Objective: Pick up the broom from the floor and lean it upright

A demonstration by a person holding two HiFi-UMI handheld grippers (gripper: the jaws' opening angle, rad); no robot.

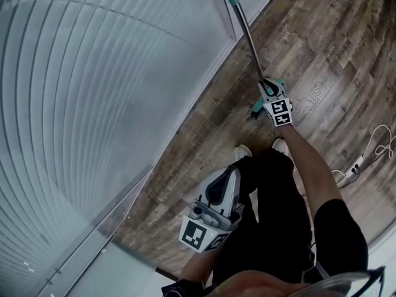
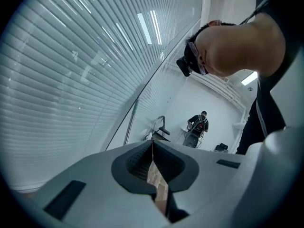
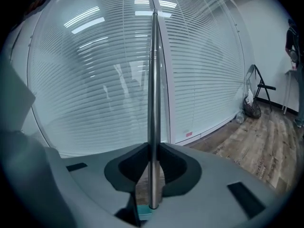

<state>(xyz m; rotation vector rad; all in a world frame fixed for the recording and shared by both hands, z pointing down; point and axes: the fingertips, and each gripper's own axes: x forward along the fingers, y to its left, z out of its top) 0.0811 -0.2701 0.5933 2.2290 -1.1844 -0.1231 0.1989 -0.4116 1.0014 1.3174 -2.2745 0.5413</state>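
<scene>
The broom stands nearly upright beside the blind-covered glass wall. Its metal handle (image 1: 247,36) rises from a teal head (image 1: 258,107) on the wood floor to a teal grip at the top. My right gripper (image 1: 267,86) is shut on the lower handle, just above the head. In the right gripper view the handle (image 3: 153,94) runs straight up between the jaws of the right gripper (image 3: 153,175), with the teal head (image 3: 142,212) below. My left gripper (image 1: 224,181) hangs by the person's legs. Its jaws meet and hold nothing (image 2: 153,161).
The glass wall with blinds (image 1: 93,104) fills the left. A white power strip and cable (image 1: 357,164) lie on the floor at the right. The person's white shoes (image 1: 242,151) stand just behind the broom. A folding chair (image 3: 260,87) and a bag (image 3: 251,107) stand farther along the wall.
</scene>
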